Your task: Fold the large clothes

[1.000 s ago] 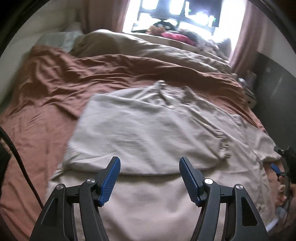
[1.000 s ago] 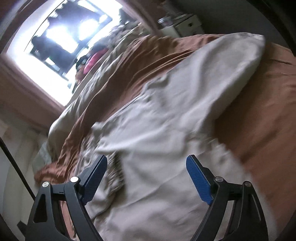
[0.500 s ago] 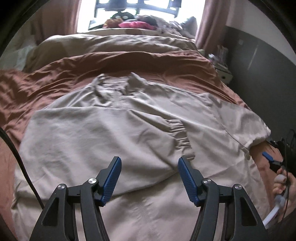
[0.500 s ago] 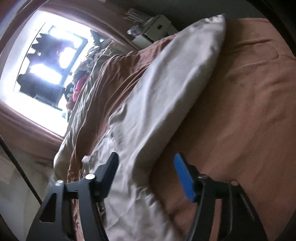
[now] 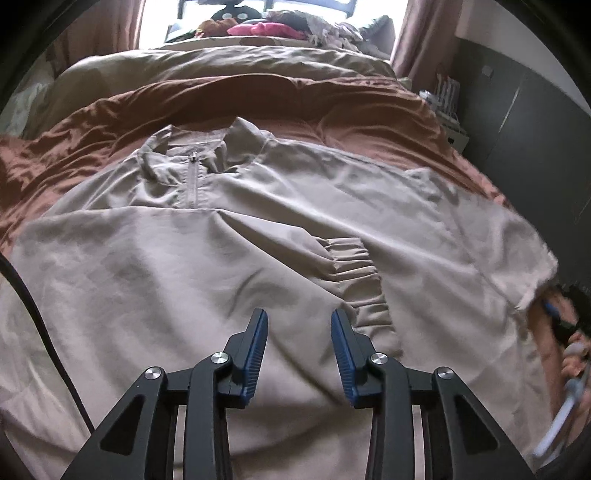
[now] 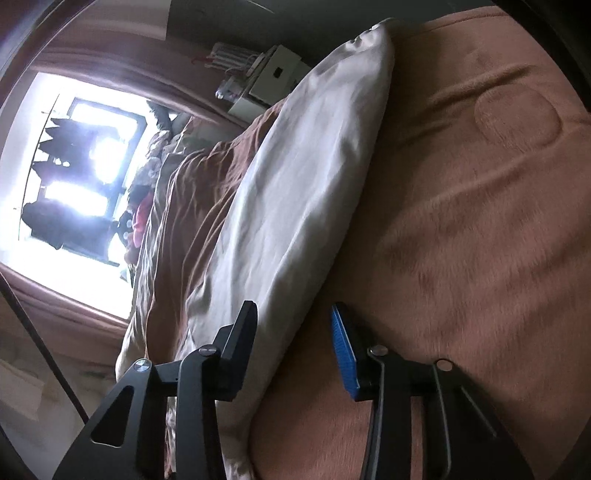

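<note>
Rust bedspread [image 5: 369, 122] bears beige jacket [image 5: 184, 277]; both claws closing

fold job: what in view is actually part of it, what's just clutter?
In play:
- beige zip jacket, one sleeve folded across its front
- left gripper, closing over the folded sleeve
- right gripper, closing at the jacket's edge

Lying about:
- brown bedspread
- beige duvet
- clothes pile by the window
</note>
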A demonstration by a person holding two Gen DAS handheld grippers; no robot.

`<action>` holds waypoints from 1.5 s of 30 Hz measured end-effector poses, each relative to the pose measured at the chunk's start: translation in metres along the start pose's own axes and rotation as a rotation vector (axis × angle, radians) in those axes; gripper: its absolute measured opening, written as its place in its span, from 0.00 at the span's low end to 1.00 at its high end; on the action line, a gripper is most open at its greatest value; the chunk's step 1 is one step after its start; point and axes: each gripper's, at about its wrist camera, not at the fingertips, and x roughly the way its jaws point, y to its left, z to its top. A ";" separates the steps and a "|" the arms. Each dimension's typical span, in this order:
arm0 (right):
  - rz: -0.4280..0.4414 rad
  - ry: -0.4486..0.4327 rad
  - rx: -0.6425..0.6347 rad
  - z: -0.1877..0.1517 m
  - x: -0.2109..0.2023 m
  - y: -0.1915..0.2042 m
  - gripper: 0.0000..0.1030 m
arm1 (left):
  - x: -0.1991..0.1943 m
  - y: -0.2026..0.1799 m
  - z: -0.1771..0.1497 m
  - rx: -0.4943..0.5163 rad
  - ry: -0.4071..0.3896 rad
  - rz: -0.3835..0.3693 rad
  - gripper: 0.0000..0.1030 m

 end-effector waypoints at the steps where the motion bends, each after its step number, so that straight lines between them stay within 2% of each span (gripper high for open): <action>1: -0.005 0.000 -0.004 0.001 0.003 0.001 0.35 | 0.004 -0.001 0.000 0.022 0.006 0.012 0.36; 3: -0.023 0.003 -0.020 0.003 0.013 0.004 0.29 | 0.014 -0.003 -0.001 0.054 0.022 0.025 0.36; 7: -0.074 -0.018 -0.042 -0.002 0.019 0.006 0.06 | 0.023 -0.001 -0.002 0.055 0.037 0.017 0.36; 13: -0.013 -0.062 -0.093 -0.007 0.007 0.018 0.00 | 0.021 -0.005 0.000 0.052 0.033 -0.017 0.36; 16: 0.033 -0.103 -0.151 -0.011 -0.010 0.044 0.00 | 0.014 -0.010 0.004 0.053 0.025 -0.041 0.36; 20: 0.104 -0.129 -0.176 -0.025 -0.035 0.074 0.00 | 0.014 -0.017 0.009 0.073 0.047 -0.029 0.36; 25: 0.170 -0.125 -0.256 -0.045 -0.058 0.117 0.00 | 0.009 -0.022 0.011 0.075 0.052 -0.054 0.36; 31: 0.205 -0.051 -0.366 -0.080 -0.072 0.152 0.00 | -0.013 -0.010 0.007 0.047 0.042 -0.068 0.36; 38: 0.247 0.115 -0.465 -0.132 -0.068 0.174 0.00 | -0.047 0.031 -0.007 -0.054 0.025 -0.053 0.36; 45: 0.225 0.298 -0.532 -0.171 -0.041 0.181 0.00 | -0.079 0.065 -0.031 -0.123 0.016 -0.019 0.36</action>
